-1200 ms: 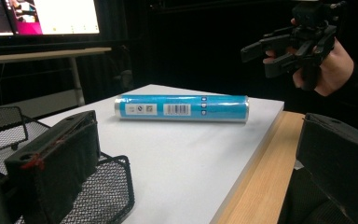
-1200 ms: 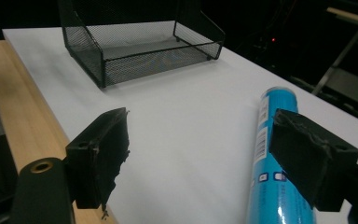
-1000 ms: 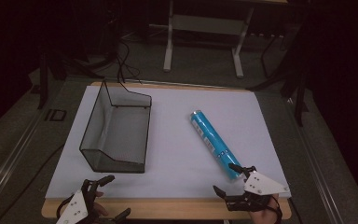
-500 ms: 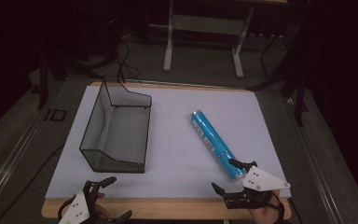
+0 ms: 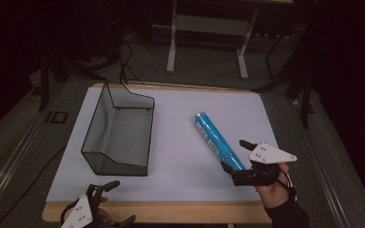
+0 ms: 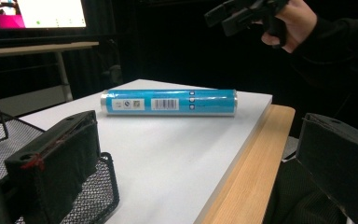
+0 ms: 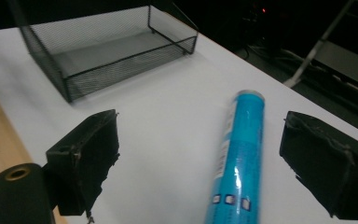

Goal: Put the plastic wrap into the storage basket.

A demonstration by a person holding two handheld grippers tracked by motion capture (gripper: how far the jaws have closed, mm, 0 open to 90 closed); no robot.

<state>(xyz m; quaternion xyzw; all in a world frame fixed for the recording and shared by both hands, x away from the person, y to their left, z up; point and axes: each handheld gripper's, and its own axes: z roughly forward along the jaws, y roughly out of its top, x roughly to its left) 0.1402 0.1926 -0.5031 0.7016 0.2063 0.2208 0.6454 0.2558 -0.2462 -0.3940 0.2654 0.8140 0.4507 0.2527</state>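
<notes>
High view: a glossy blue tube [image 5: 217, 139] lies on the matte white sheet [image 5: 180, 123], right of the empty black wire-mesh tray [image 5: 119, 130]. The right gripper [image 5: 241, 159] straddles its near end, jaws spread.

Left gripper view: left gripper [image 6: 193, 158] spread, near the tray's corner.

Right gripper view: the tube lies between the jaws, untouched.

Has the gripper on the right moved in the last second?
Yes. In the high view the right gripper has gone forward from the table's near edge, away from the person, and now sits with open jaws around the near end of the blue tube.
</notes>
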